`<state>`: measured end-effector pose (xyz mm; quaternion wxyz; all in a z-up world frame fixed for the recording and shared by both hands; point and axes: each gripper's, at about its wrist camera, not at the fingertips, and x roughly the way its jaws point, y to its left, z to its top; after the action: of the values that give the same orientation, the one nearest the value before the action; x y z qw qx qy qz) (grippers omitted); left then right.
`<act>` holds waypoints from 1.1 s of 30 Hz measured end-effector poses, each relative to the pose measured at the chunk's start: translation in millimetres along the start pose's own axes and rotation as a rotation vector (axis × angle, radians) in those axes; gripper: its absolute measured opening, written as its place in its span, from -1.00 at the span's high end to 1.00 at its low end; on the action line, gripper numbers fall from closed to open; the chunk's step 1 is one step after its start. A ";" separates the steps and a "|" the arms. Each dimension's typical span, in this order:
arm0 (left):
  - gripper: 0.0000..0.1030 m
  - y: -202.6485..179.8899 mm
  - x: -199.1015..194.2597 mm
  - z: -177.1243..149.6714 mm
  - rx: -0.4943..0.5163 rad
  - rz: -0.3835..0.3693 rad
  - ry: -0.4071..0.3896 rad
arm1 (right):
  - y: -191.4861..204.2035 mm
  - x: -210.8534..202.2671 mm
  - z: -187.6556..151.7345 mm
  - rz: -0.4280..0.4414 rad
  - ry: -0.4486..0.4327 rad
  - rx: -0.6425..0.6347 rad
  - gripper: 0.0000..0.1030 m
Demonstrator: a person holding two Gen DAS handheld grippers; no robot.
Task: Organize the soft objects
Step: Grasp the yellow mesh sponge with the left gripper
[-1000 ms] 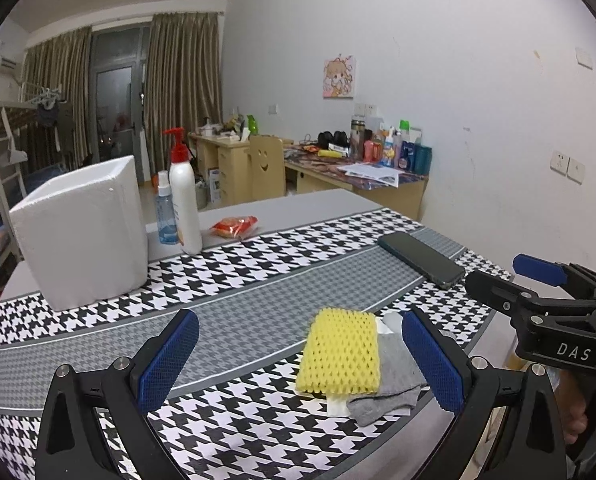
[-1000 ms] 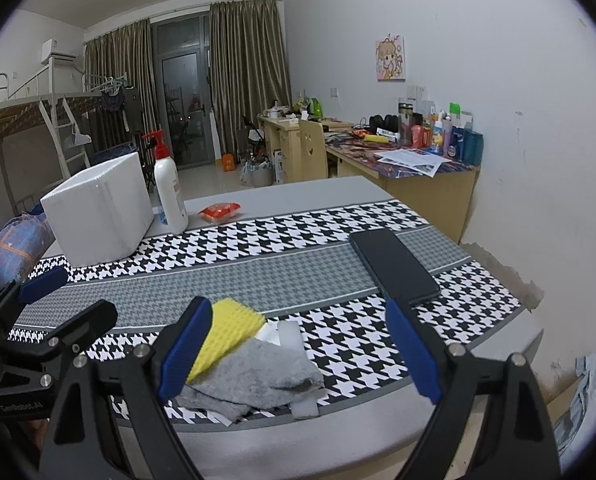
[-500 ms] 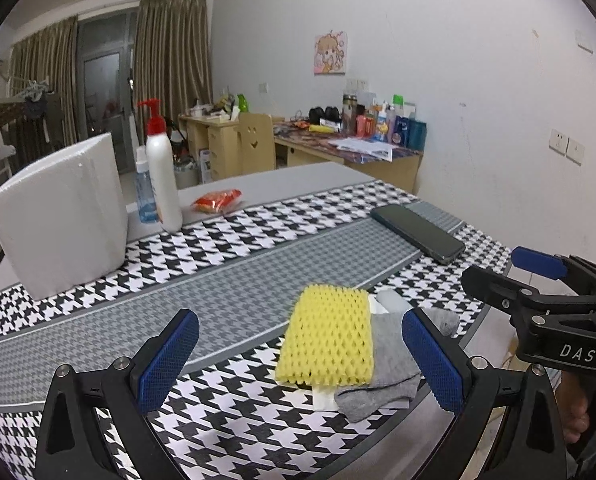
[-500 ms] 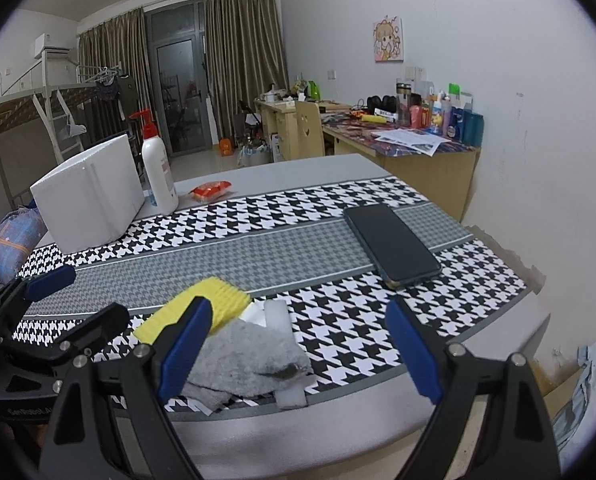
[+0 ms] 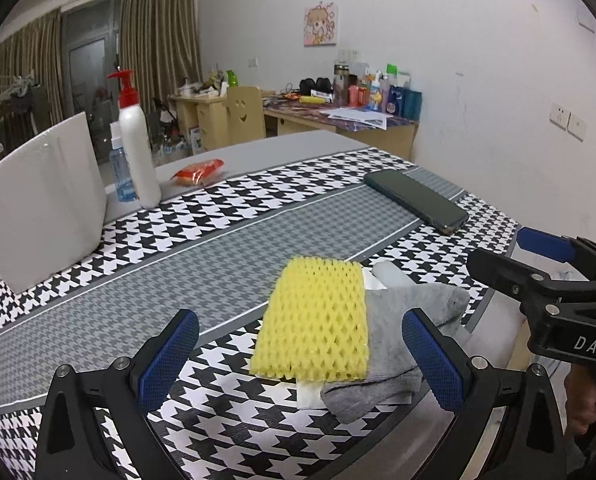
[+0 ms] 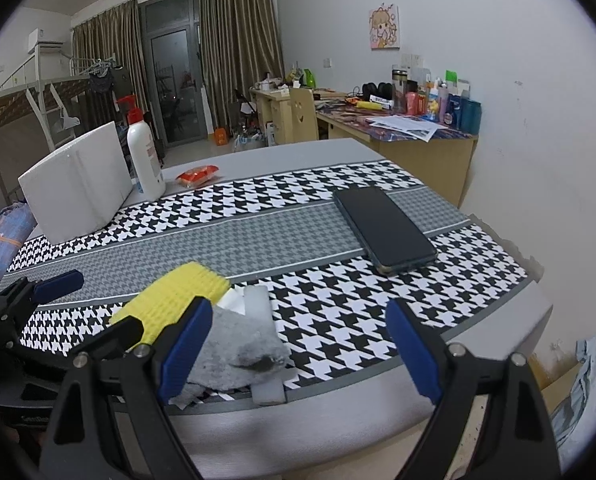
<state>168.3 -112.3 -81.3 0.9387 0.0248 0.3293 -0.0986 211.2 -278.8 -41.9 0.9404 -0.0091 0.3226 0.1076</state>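
A yellow foam net sleeve (image 5: 315, 320) lies on a grey sock (image 5: 393, 344) and a white foam piece (image 5: 385, 274) near the table's front edge. My left gripper (image 5: 298, 360) is open and empty, just in front of the pile, its fingers either side of the sleeve. In the right wrist view the sleeve (image 6: 178, 296), the sock (image 6: 238, 356) and the white foam (image 6: 262, 320) lie at lower left. My right gripper (image 6: 298, 356) is open and empty, to the right of the pile; its left finger overlaps the sock in view.
A black phone (image 6: 381, 228) lies on the houndstooth cloth (image 6: 298, 200) at right. A white foam box (image 5: 38, 200), a white pump bottle (image 5: 136, 148), a small blue bottle (image 5: 120, 172) and an orange packet (image 5: 198, 170) stand at the back. The table edge (image 6: 377, 396) is close.
Both grippers have moved in closer and lower toward the pile, which looms larger now. Both stay open. The objects on the table have not moved.
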 end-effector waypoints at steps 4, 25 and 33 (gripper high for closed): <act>-0.95 -3.1 6.3 -1.0 0.013 -0.009 0.021 | -1.9 3.9 -0.4 0.020 0.018 0.005 -0.78; -0.04 -0.2 31.0 -7.8 -0.024 -0.130 0.143 | 0.8 13.8 -5.6 0.046 0.054 -0.004 -0.78; 0.43 1.4 29.3 -7.2 -0.039 -0.158 0.137 | 0.5 18.1 -7.4 0.052 0.067 -0.001 -0.78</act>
<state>186.5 -115.0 -105.2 0.9035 -0.0129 0.3956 -0.1641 220.5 -275.4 -58.8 0.9260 -0.0047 0.3539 0.1316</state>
